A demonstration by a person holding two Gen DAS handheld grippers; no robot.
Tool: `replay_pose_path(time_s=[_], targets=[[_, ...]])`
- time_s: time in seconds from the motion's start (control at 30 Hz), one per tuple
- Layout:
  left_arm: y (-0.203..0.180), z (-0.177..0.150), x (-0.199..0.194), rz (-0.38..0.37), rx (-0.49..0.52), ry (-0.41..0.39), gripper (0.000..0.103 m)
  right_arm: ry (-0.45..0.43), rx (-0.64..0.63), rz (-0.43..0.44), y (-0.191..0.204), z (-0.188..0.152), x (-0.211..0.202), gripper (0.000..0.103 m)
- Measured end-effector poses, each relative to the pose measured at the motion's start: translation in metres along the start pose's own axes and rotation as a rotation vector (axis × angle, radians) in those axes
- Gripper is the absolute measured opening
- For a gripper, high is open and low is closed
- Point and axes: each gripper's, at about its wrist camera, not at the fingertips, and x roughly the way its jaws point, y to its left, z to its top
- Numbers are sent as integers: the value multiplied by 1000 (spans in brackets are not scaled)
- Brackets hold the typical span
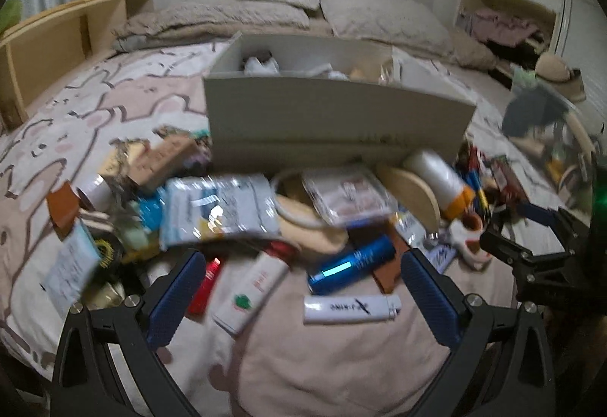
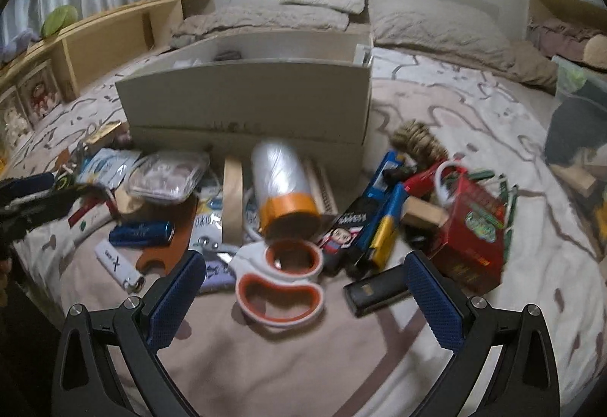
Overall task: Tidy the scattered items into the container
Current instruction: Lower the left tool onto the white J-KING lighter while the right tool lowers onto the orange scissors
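White cardboard forms the box (image 1: 334, 113), which sits on the bed with the scattered items heaped against its near wall. Only the left wrist view shows the clear packet (image 1: 218, 208) in front of the box's left corner, the blue tube (image 1: 351, 263) and the lighter (image 1: 351, 308) nearer the camera; the left gripper (image 1: 303, 297) hovers there spread wide, holding nothing. Only the right wrist view shows the red carton (image 2: 472, 231) off the box's right corner and the black case (image 2: 379, 290) near it. The scissors (image 2: 280, 280) lie in front of the box, just ahead of the right gripper (image 2: 303, 297), which is also released and empty.
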Motion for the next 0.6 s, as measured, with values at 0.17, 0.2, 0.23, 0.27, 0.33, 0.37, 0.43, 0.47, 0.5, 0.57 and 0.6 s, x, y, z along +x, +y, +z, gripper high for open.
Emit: replay_pose_path(time_s=[0.17, 0.2, 0.23, 0.27, 0.33, 0.37, 0.43, 0.47, 0.5, 0.57, 0.6], targets=[[-10, -14, 20, 11, 27, 72, 103, 11, -8, -1, -1, -6, 6, 103], [-11, -17, 24, 9, 30, 85, 103, 14, -4, 2, -2, -7, 7, 103], [-13, -20, 27, 9, 32, 97, 103, 19, -1, 5, -3, -7, 9, 103], [-14, -23, 31, 10, 33, 108, 103, 25, 3, 5, -4, -7, 10, 103], [-17, -25, 37, 13, 35, 123, 103, 38, 7, 5, -5, -9, 14, 103], [-18, -27, 40, 14, 37, 132, 103, 44, 8, 7, -5, -11, 15, 103], [-21, -31, 44, 26, 52, 135, 103, 52, 8, 15, -4, -13, 18, 103], [-24, -32, 44, 33, 66, 130, 103, 55, 9, 16, -4, -14, 18, 103], [-26, -32, 45, 33, 75, 133, 103, 55, 8, 14, -4, -14, 19, 103], [-29, -34, 49, 20, 75, 153, 103, 54, 7, 9, -3, -14, 19, 103], [-29, -35, 51, 21, 73, 160, 103, 55, 9, 6, -3, -14, 19, 103]])
